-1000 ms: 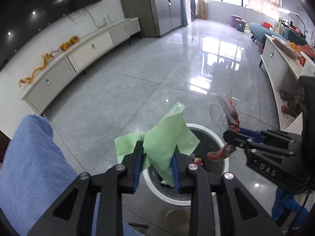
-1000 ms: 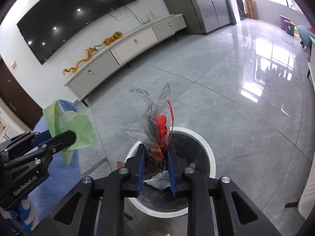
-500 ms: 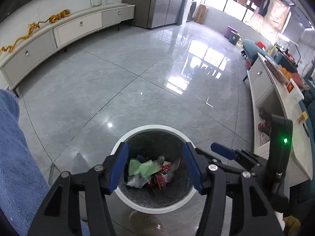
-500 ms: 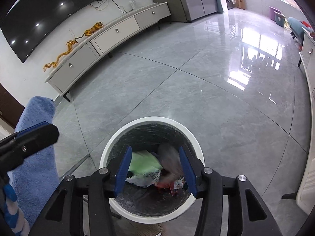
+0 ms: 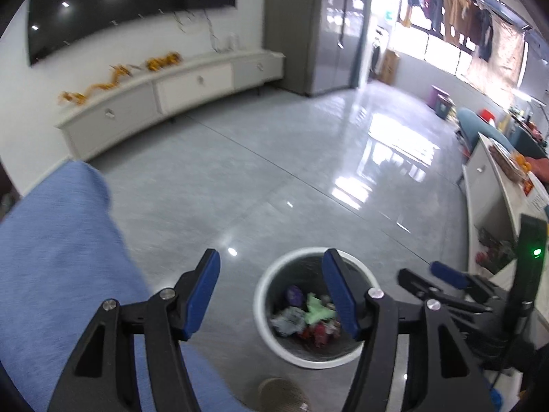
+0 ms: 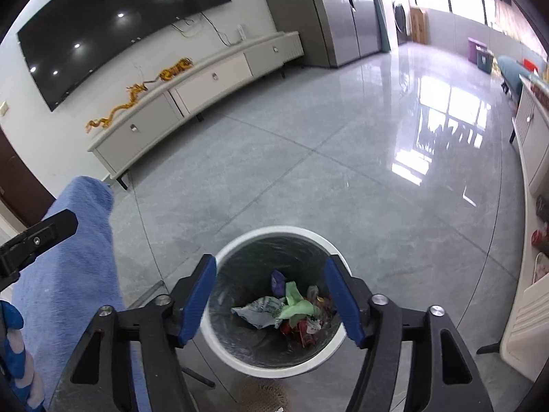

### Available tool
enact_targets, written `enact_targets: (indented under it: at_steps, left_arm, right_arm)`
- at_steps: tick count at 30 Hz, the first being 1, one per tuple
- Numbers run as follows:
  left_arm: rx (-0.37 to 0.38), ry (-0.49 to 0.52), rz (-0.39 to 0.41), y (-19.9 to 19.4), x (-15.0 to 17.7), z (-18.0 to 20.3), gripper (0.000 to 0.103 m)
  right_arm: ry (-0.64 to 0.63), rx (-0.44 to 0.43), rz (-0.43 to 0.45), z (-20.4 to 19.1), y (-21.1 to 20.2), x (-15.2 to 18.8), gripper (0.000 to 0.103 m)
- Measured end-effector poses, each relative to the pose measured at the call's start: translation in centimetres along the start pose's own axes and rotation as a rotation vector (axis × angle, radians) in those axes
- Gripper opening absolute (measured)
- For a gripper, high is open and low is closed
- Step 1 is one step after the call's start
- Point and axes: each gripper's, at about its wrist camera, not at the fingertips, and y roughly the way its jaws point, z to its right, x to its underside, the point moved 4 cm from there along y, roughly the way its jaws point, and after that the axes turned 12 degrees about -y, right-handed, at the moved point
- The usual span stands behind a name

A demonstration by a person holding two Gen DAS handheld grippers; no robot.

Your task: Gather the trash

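Observation:
A white round trash bin (image 5: 271, 281) with a dark liner stands on the grey floor; it also shows in the right wrist view (image 6: 274, 231). Inside lie a green paper (image 6: 295, 304), a crumpled white wrapper (image 6: 260, 310) and red wrappers (image 6: 303, 329). The green paper also shows in the left wrist view (image 5: 317, 309). My left gripper (image 5: 271, 292) is open and empty, above the bin's left side. My right gripper (image 6: 271, 295) is open and empty, right above the bin's mouth. The right gripper also shows in the left wrist view (image 5: 442, 274).
A blue cloth-covered surface (image 5: 51, 257) lies at the left, close to the bin. A long white TV cabinet (image 6: 192, 92) stands along the far wall. A white cabinet (image 5: 494, 192) with clutter stands at the right. Grey tiled floor (image 6: 326, 171) spreads beyond the bin.
Both grippers opened and let go of the green paper and the plastic wrapper, which now lie in the bin. Since then the left gripper has shifted left and both have risen a little.

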Motion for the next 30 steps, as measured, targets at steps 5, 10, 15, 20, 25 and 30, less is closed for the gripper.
enact_targets:
  at_steps: [5, 10, 15, 20, 25, 30]
  left_arm:
    - [-0.082, -0.031, 0.075, -5.6, 0.7, -4.5, 0.060]
    - [-0.160, -0.078, 0.155, -11.2, 2.2, -9.6, 0.060]
    - [-0.254, -0.146, 0.246, -16.3, 3.5, -14.9, 0.060]
    - [-0.350, -0.216, 0.317, -20.3, 5.1, -19.6, 0.061]
    - [-0.420, -0.261, 0.364, -22.8, 6.8, -22.4, 0.069]
    - [-0.443, -0.296, 0.410, -24.6, 7.7, -23.7, 0.072]
  right_arm:
    - [-0.057, -0.009, 0.070, -3.8, -3.4, -1.1, 0.087]
    - [-0.130, -0.017, 0.138, -8.3, -6.2, -1.6, 0.097]
    - [-0.211, -0.005, 0.194, -12.9, -8.6, -1.6, 0.103]
    - [-0.294, 0.006, 0.249, -17.0, -10.7, -0.9, 0.103]
    - [-0.343, 0.003, 0.287, -19.8, -12.1, -0.4, 0.103]
    - [-0.363, 0.008, 0.318, -21.4, -13.3, -0.1, 0.103]
